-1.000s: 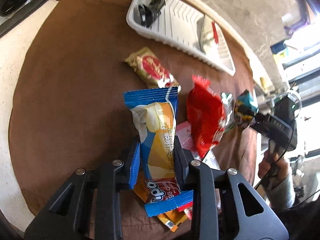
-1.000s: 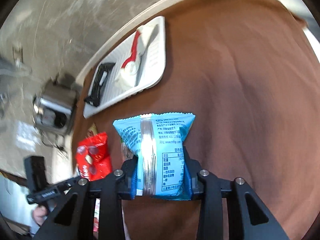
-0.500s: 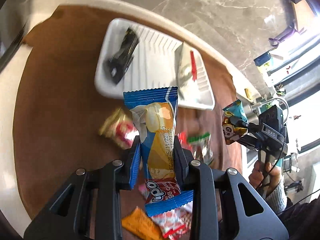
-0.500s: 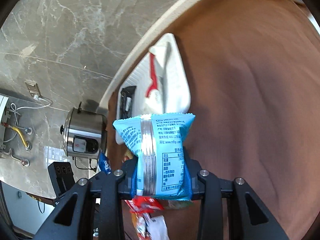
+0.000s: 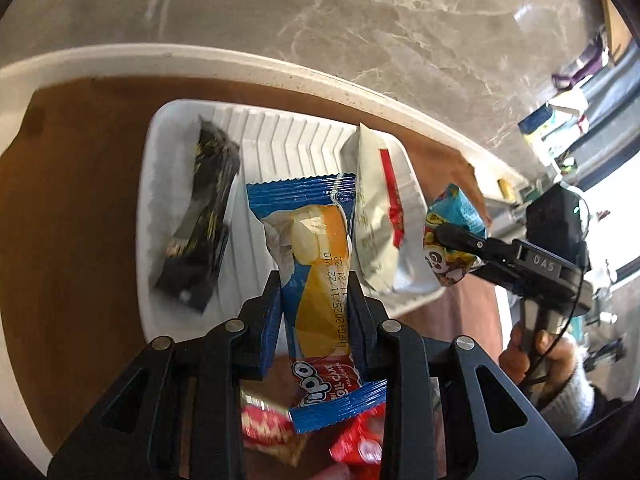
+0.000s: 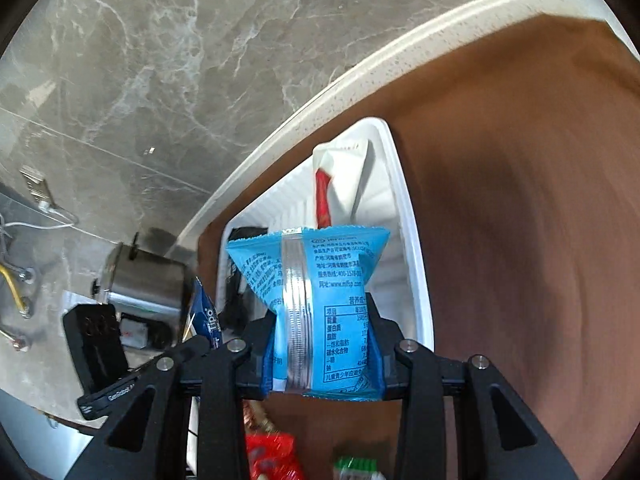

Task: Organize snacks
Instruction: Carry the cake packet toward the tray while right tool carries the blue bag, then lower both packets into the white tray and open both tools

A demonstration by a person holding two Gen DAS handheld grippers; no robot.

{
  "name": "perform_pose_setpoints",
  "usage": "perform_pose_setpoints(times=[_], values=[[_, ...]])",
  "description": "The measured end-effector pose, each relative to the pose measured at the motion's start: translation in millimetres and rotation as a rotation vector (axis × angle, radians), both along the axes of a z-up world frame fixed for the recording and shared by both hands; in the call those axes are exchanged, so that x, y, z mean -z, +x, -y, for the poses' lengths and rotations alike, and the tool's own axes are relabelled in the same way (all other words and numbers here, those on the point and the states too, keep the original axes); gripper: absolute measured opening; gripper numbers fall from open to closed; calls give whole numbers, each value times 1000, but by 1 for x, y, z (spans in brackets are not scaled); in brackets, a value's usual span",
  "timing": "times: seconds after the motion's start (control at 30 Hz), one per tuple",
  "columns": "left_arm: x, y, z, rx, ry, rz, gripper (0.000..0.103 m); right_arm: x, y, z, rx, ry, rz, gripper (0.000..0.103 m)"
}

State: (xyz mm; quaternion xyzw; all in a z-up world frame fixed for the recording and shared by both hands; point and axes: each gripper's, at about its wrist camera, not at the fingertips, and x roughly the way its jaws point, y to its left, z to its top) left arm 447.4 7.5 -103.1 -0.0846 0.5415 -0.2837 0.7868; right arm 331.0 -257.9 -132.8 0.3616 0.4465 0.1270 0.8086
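My left gripper (image 5: 314,292) is shut on a blue and orange Tipo cake packet (image 5: 316,264) and holds it above the near edge of the white ribbed tray (image 5: 276,140). The tray holds a black packet (image 5: 200,216) on its left and a white and red packet (image 5: 380,216) on its right. My right gripper (image 6: 320,320) is shut on a light blue snack packet (image 6: 316,296) and holds it over the tray's (image 6: 404,216) near end. The right gripper also shows in the left wrist view (image 5: 460,240), at the tray's right edge.
Red and orange snack packets (image 5: 360,444) lie on the brown tablecloth (image 5: 72,208) below my left gripper. Red and green packets (image 6: 272,456) lie below the right gripper. A steel rice cooker (image 6: 144,280) stands on the marble floor beyond the table's white rim.
Both grippers have moved forward with their packets and now hang at the tray. The loose snacks on the cloth have slid to the bottom of both views.
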Motion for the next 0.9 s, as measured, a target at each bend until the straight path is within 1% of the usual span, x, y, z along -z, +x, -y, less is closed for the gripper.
perform_pose_setpoints(times=[0.03,0.1,0.17,0.2,0.23,0.27,0.33,0.47,0.67,0.8,0.9], values=[[4,8,5,-6,12,-3,27,-1,3,-2,-3,-21,2,41],[12,12,6,-14,26,-13,27,-3,10,-5,-6,-82,1,41],[19,18,8,-28,48,-22,28,-5,14,-8,-10,-133,3,46],[22,20,9,-29,61,-22,28,-6,15,-10,-14,-158,8,55],[24,23,10,-30,78,-14,30,-8,16,-11,-16,-176,15,62],[25,24,11,-29,86,-2,31,-10,16,-13,-19,-203,25,63],[25,24,13,-27,100,19,46,-15,14,-15,-26,-245,44,63],[16,22,8,-39,91,47,46,-25,6,-15,-27,-274,73,63],[-8,-2,-8,-65,79,93,48,-45,-24,-26,-76,-332,134,64],[-16,-27,-23,-88,67,87,50,-49,-56,-41,-135,-384,151,72],[-15,-47,-33,-104,73,64,50,-41,-75,-54,-180,-411,129,72]])
